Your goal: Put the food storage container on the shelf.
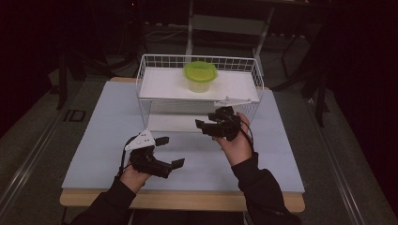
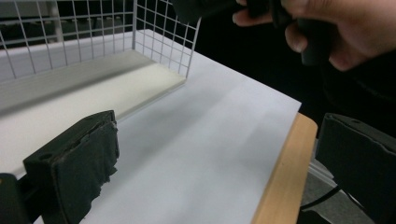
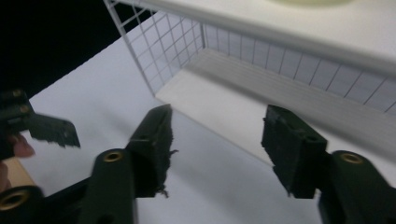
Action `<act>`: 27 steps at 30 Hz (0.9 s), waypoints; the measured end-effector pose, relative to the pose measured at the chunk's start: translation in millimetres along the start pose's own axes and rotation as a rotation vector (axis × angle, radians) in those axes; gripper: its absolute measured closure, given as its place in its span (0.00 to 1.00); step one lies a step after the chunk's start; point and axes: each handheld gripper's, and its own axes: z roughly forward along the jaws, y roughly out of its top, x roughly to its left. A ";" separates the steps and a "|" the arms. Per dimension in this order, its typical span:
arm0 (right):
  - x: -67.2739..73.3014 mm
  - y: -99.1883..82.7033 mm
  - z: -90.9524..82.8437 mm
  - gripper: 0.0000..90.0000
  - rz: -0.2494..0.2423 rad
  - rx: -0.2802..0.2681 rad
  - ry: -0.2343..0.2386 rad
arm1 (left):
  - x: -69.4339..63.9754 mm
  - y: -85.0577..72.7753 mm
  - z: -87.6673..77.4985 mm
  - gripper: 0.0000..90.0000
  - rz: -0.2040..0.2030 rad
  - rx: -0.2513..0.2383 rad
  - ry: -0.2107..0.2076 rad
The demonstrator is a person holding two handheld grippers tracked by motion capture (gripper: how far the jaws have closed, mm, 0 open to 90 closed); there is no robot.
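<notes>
White wire rack [image 1: 149, 79] w/ two shelves sits at the back-middle of the pale blue mat [image 1: 94, 140] that covers the bench [image 1: 187, 200]; wood edge of the bench shows along the near side & in the left gripper view [image 2: 285, 172]. Mat is bare on both sides of the rack and all across the front, so lots of open room there. Rack's front is open; its sides & back are wire grid. Lower shelf [image 3: 224, 100] looks bare where visible. Surroundings beyond the bench are dark.

Green-lidded tub [image 1: 200, 76] stands upright on the top shelf, roughly centred, near the back rail. In the right gripper view just a blurred yellowish sliver [image 3: 310, 3] of it at the top edge.

Left gripper [image 1: 170, 151] hovers over the front-left of the mat, well apart from the rack & the tub, jaws wide w/ nothing between; pointing right across the mat toward the right hand [image 2: 336, 28]. Left hand [image 1: 133, 178] wraps it from below.

Right gripper [image 1: 205, 125] is just in front of the rack at lower-shelf height, right of centre, jaws moderately wide & empty, pointing left toward the rack's front-left corner. Tub is above & behind it, one shelf up, not touching. Right hand [image 1: 237, 140] holds it palm-up. Dark sleeves [image 1: 263, 192] come in from the bottom.
</notes>
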 end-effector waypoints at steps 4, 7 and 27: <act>-0.1 -15.5 -0.5 0.37 -0.018 0.004 0.011 | -0.1 -6.5 -2.6 0.01 0.013 0.012 0.006; -1.8 -25.2 -1.1 0.33 -0.021 0.011 0.016 | 0.8 -9.9 -3.1 0.01 0.002 0.011 0.001; -30.1 -103.4 2.7 0.20 -0.026 0.068 -0.004 | 9.5 -29.4 -0.7 0.01 0.018 0.024 0.010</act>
